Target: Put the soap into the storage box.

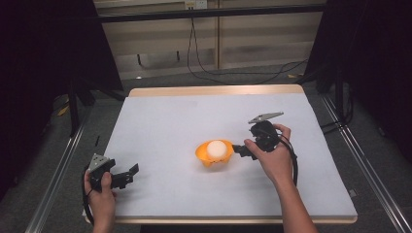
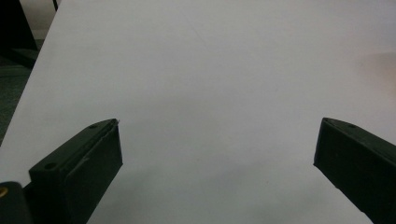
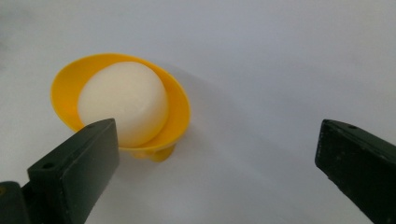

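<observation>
Right gripper [image 3: 217, 154] hovers with jaws wide apart beside the yellow bowl [image 3: 180, 100] holding a white ball [image 3: 123, 105]; centre both jaws around it before closing. Left gripper [image 2: 217, 154] rests spread apart.

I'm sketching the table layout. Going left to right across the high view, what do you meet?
Left gripper, open, in a hand → yellow bowl holding a white ball → right gripper, open, in the other hand.
</observation>
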Demonstrator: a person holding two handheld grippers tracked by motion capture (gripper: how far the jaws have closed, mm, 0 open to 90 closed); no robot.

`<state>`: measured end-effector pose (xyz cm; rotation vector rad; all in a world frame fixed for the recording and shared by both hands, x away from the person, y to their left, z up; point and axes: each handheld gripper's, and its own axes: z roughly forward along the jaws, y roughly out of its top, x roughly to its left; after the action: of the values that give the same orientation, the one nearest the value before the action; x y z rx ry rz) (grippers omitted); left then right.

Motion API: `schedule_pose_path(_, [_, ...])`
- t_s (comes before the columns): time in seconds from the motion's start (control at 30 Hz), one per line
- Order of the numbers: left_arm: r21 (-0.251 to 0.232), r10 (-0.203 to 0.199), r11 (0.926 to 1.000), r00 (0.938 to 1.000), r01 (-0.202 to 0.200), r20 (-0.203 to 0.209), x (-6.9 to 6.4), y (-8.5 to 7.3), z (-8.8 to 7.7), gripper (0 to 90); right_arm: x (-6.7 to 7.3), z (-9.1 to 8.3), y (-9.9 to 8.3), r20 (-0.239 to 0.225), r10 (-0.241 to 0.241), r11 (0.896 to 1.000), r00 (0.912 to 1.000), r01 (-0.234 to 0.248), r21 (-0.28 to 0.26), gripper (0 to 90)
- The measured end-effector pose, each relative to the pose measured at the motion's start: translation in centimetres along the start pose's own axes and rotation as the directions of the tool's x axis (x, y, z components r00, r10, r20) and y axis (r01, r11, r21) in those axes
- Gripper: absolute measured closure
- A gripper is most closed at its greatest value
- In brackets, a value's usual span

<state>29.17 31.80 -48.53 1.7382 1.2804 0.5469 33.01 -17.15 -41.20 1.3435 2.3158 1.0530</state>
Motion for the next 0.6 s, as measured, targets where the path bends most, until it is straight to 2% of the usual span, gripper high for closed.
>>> schedule_pose_path(0.6, [-0.002, 0.000, 1.0000, 1.0000, 0.000, 0.001, 0.0, 0.0, 0.0, 0.9, -3.2, -2.2, -3.2, 0.054, 0.053, 0.998, 0.9971, -0.052, -0.032, 0.0])
